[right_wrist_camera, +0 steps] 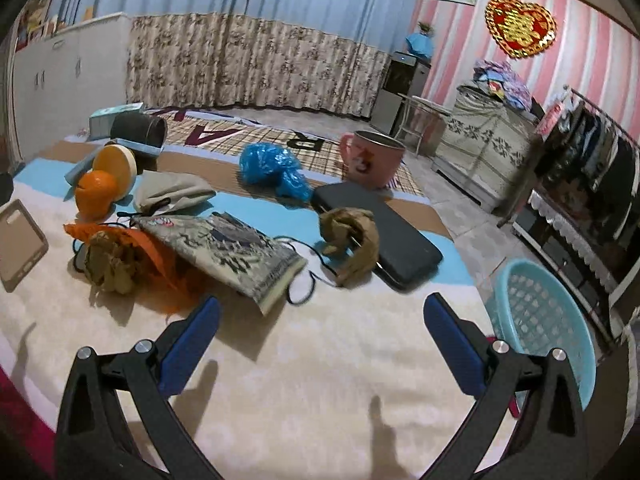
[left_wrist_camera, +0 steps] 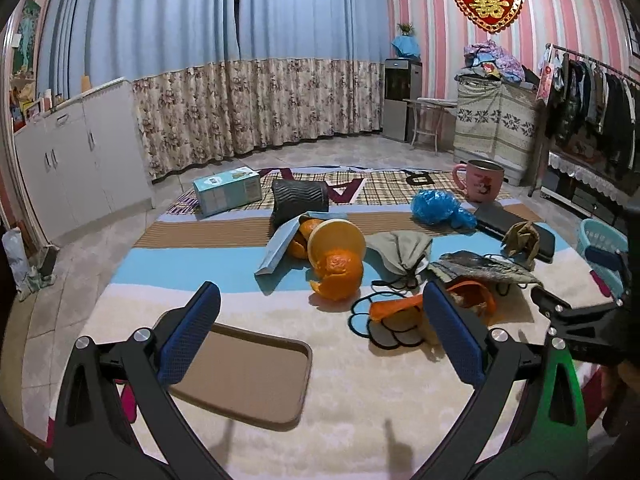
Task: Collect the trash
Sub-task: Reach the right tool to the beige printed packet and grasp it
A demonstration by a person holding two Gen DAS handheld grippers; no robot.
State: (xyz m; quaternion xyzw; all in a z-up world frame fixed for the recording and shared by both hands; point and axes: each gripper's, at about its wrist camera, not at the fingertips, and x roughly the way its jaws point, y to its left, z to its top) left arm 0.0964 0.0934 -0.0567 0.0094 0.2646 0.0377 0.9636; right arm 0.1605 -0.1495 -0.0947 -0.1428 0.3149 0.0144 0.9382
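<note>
Trash lies across a striped blanket: orange peel (left_wrist_camera: pixel 338 274) (right_wrist_camera: pixel 96 194), a crumpled blue plastic bag (left_wrist_camera: pixel 440 207) (right_wrist_camera: pixel 272 168), a crumpled brown paper wad (left_wrist_camera: pixel 522 238) (right_wrist_camera: pixel 354 240) and an orange net with brown scraps (left_wrist_camera: pixel 466 300) (right_wrist_camera: pixel 116 256). A light blue basket (right_wrist_camera: pixel 544 320) (left_wrist_camera: pixel 600 240) stands off the blanket's right edge. My left gripper (left_wrist_camera: pixel 320 308) is open and empty, above the blanket in front of the peel. My right gripper (right_wrist_camera: pixel 320 320) is open and empty, near the patterned pouch (right_wrist_camera: pixel 236 254).
A brown tray (left_wrist_camera: pixel 248 376) lies at front left. A pink mug (right_wrist_camera: pixel 372 156), a black case (right_wrist_camera: pixel 384 224), a grey cloth bag (left_wrist_camera: pixel 400 248), a yellow lid (left_wrist_camera: pixel 336 236), a black cylinder (left_wrist_camera: pixel 298 198) and a teal box (left_wrist_camera: pixel 226 190) sit farther back.
</note>
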